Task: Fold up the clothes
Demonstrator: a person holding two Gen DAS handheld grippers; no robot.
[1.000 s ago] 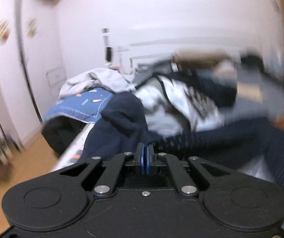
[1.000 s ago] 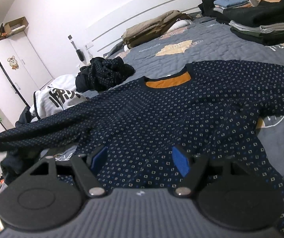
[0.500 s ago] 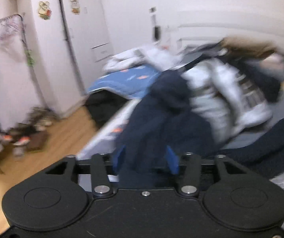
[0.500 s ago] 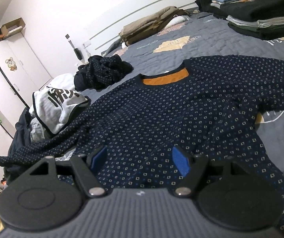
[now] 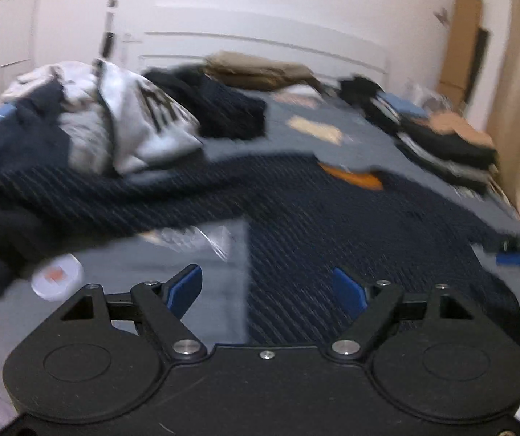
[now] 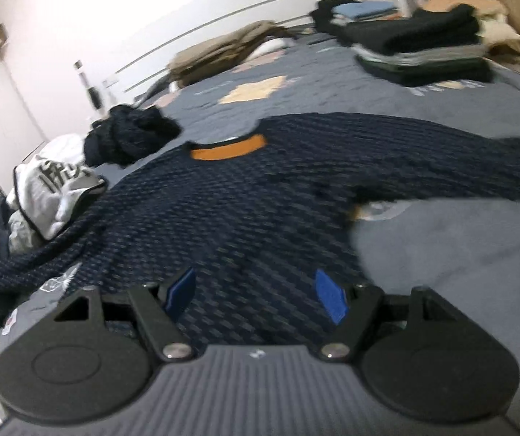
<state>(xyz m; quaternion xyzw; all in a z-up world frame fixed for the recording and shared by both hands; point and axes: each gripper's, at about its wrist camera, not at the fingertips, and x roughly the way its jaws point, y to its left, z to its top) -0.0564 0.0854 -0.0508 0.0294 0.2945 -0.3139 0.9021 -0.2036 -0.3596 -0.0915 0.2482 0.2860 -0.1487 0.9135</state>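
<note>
A navy dotted sweater [image 6: 252,200] with an orange neck lining [image 6: 227,150] lies spread flat on the grey bed, sleeves out to both sides. In the left wrist view the same sweater [image 5: 332,218] fills the middle, its left sleeve [image 5: 78,196] reaching toward the clothes pile. My left gripper [image 5: 267,287] hovers over the sweater's lower left edge, its jaws opening with nothing pinched between them. My right gripper [image 6: 254,290] stands open above the sweater's hem, holding nothing. The right gripper's tip [image 5: 518,252] shows at the right edge of the left wrist view.
A heap of unfolded clothes [image 5: 114,123] lies at the left of the bed [image 6: 441,254], with a dark bundle [image 6: 129,138] behind. Folded stacks [image 6: 423,47] sit at the far right. A tan blanket [image 6: 223,47] lies by the headboard.
My left gripper let go of the sleeve, opened and swung right and down to the sweater's lower edge. The sleeve dropped onto the bed. My right gripper shifted a little over the hem, still open.
</note>
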